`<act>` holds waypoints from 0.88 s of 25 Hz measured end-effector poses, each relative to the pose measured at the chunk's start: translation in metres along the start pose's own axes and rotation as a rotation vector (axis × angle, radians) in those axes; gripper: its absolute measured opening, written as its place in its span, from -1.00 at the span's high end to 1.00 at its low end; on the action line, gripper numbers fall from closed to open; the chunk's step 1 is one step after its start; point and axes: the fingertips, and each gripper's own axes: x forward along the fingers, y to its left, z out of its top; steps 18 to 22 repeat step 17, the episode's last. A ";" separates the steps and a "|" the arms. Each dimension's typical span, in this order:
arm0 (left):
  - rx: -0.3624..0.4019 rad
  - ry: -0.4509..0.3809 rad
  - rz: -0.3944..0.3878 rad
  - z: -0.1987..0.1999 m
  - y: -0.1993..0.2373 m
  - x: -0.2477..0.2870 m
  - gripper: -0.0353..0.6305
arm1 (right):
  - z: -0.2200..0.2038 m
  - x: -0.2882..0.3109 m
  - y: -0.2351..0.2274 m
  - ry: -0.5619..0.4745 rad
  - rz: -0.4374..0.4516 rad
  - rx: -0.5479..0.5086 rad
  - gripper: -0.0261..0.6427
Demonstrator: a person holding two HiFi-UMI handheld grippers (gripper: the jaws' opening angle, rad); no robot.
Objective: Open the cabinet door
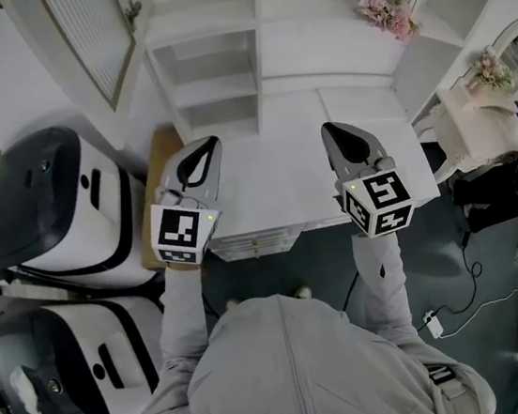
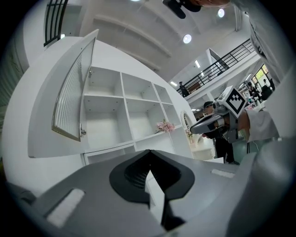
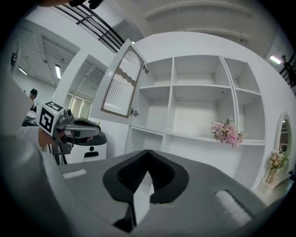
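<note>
The white cabinet [image 1: 223, 73] stands in front of me with bare shelves showing. Its ribbed-glass door [image 1: 90, 39] is swung out to the left, seen also as the door [image 2: 74, 92] in the left gripper view and the door [image 3: 121, 83] in the right gripper view, with a small knob near its lower edge. My left gripper [image 1: 205, 144] and right gripper [image 1: 332, 129] are held side by side, level, over the white counter [image 1: 265, 181], apart from the door. Both are shut with nothing between their jaws: left gripper [image 2: 149, 152], right gripper [image 3: 147, 152].
Two white-and-black rounded machines [image 1: 47, 210] [image 1: 64, 378] stand at the left. A wooden board [image 1: 156, 182] leans beside the cabinet. Pink flowers [image 1: 387, 12] sit on a shelf, and a mirror with flowers [image 1: 504, 55] is at the right. Cables [image 1: 462, 307] lie on the dark floor.
</note>
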 end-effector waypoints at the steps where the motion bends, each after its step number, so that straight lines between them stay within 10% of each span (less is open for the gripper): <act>1: 0.000 0.003 -0.004 -0.001 0.001 0.001 0.84 | 0.000 0.001 0.001 0.001 0.000 0.003 0.92; 22: -0.012 0.010 -0.049 -0.008 0.004 0.008 0.84 | -0.003 0.016 0.007 0.021 -0.003 0.012 0.92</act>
